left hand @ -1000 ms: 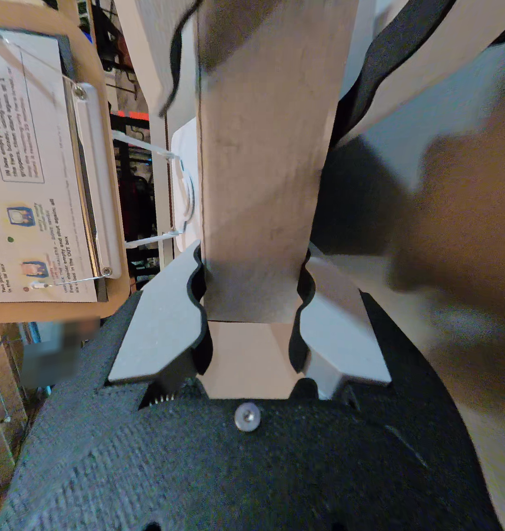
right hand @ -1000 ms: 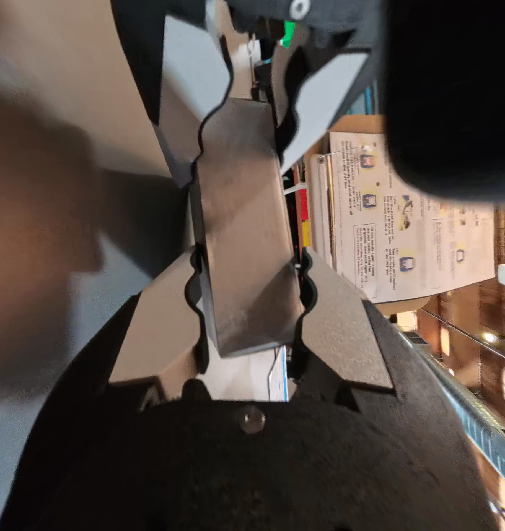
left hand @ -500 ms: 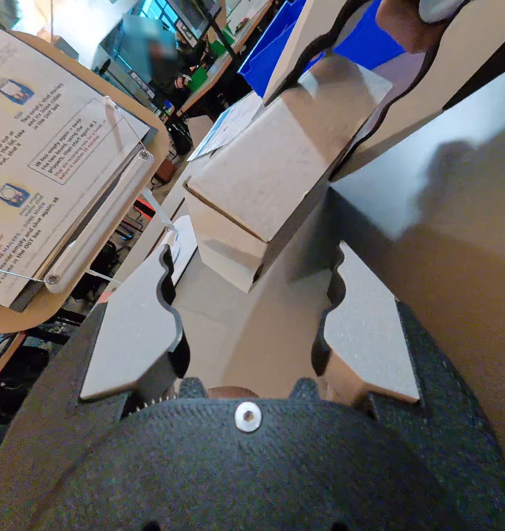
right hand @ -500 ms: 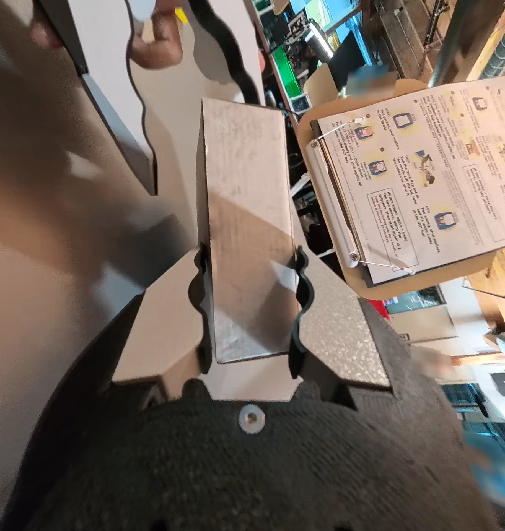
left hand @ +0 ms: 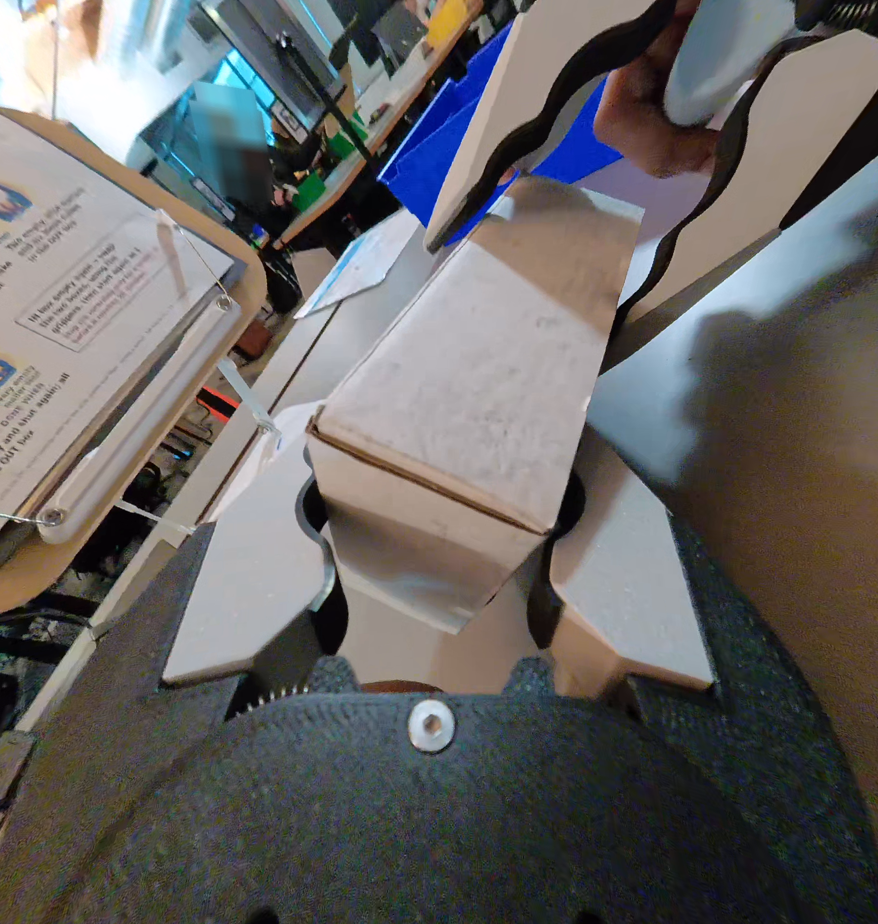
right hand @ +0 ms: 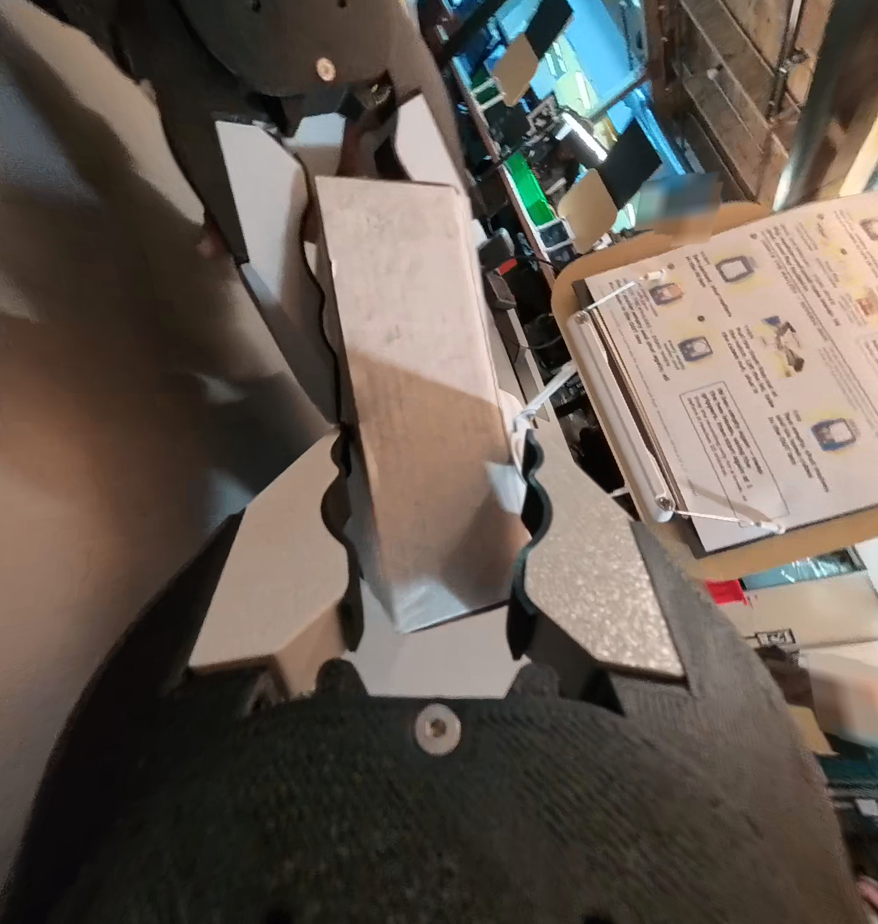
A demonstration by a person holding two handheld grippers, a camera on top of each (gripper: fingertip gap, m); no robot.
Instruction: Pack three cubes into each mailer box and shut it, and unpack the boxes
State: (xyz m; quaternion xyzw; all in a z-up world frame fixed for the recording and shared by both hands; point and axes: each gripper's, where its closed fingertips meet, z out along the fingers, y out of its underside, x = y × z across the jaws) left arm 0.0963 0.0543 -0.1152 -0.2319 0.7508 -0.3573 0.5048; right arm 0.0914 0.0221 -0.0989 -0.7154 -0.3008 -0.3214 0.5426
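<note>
One closed brown cardboard mailer box (left hand: 476, 380) is held in the air between both grippers, one at each end. My left gripper (left hand: 439, 510) is closed against both sides of the box's near end, and the box sits slightly twisted between the pads. My right gripper (right hand: 432, 500) is shut on the opposite end of the box (right hand: 417, 350). In the left wrist view the right gripper's fingers (left hand: 501, 125) flank the far end. In the right wrist view a left gripper finger (right hand: 272, 240) lies along the box's far side. No cubes are in view.
A clipboard with a printed instruction sheet (left hand: 77, 325) stands close on the left and shows on the right in the right wrist view (right hand: 751, 375). A grey table top (left hand: 751, 310) lies beside the box. A blue bin (left hand: 447, 135) and a white sheet (left hand: 357, 270) lie farther back.
One second ago both grippers held the box. Half a second ago my left gripper was open and off it. Now its fingers are back around the box's end. Both views have tilted.
</note>
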